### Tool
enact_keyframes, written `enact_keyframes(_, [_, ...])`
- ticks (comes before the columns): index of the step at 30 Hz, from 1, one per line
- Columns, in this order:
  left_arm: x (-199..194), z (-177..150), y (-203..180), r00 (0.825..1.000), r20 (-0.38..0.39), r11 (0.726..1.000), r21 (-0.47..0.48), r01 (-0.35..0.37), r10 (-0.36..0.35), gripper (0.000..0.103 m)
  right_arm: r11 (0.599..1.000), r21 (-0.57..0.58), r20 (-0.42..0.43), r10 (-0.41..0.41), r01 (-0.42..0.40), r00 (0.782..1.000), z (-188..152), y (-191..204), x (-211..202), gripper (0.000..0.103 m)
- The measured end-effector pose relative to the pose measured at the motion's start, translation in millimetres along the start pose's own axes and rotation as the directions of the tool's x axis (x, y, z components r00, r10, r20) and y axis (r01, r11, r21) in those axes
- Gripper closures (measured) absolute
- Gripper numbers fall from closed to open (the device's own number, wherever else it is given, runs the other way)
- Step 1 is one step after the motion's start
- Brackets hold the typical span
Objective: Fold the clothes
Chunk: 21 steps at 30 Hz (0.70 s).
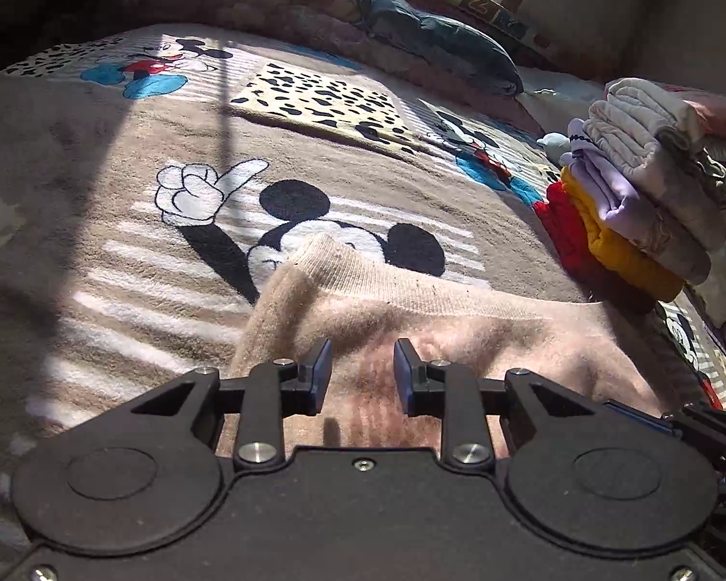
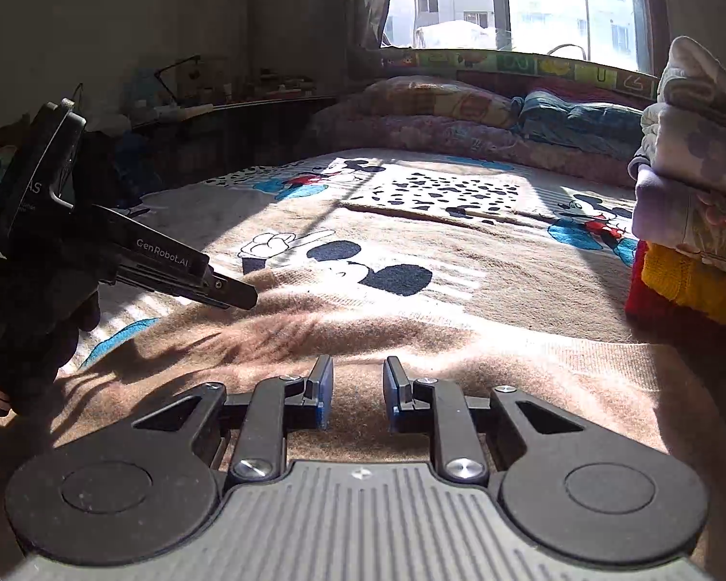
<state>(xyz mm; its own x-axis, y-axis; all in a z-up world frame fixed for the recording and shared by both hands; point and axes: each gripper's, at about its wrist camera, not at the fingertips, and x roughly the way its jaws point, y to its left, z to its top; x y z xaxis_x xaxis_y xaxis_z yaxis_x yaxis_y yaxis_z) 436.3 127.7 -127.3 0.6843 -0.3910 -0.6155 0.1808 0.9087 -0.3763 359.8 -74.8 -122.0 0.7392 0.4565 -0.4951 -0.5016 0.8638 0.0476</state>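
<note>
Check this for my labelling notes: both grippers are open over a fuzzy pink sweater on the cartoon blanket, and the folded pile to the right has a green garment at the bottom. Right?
One detail is off. The bottom garment in the folded pile is red, with a yellow one on top of it, as the left wrist view shows. The rest holds: the left gripper and right gripper are open over the pink sweater on the cartoon blanket.

Matte black plastic left gripper (image 1: 362,368): blue-padded fingers (image 1: 320,374), silver screws, round pivot discs. Right gripper (image 2: 358,389) alike, with grey ribbed housing; left's side reads "GenRobot.AI".
</note>
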Motion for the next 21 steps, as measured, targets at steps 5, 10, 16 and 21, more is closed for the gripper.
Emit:
enact_keyframes(5, [30, -27, -54, 0.960, -0.161, 0.945, 0.201, 0.259, -0.229, 0.073, 0.998, 0.029, -0.109, 0.062, -0.059, 0.992, -36, 31, -20, 0.078])
enact_keyframes(10, [56, -14, -21, 0.979, -0.114, 0.985, -0.029, 0.168, -0.170, 0.090, 0.995, 0.071, -0.098, 0.079, -0.072, 0.992, -54, 36, -40, 0.078])
enact_keyframes(16, [56, 3, -8, 0.924, -0.077, 0.911, -0.220, 0.350, -0.374, 0.061, 0.981, 0.156, -0.058, 0.128, -0.118, 0.990, -63, 24, -45, 0.078])
enact_keyframes(21, [75, -5, 52, 0.946, 0.035, 0.792, -0.536, 0.291, -0.323, 0.098, 0.962, 0.222, -0.042, 0.171, -0.158, 0.984, -67, 13, -46, 0.078])
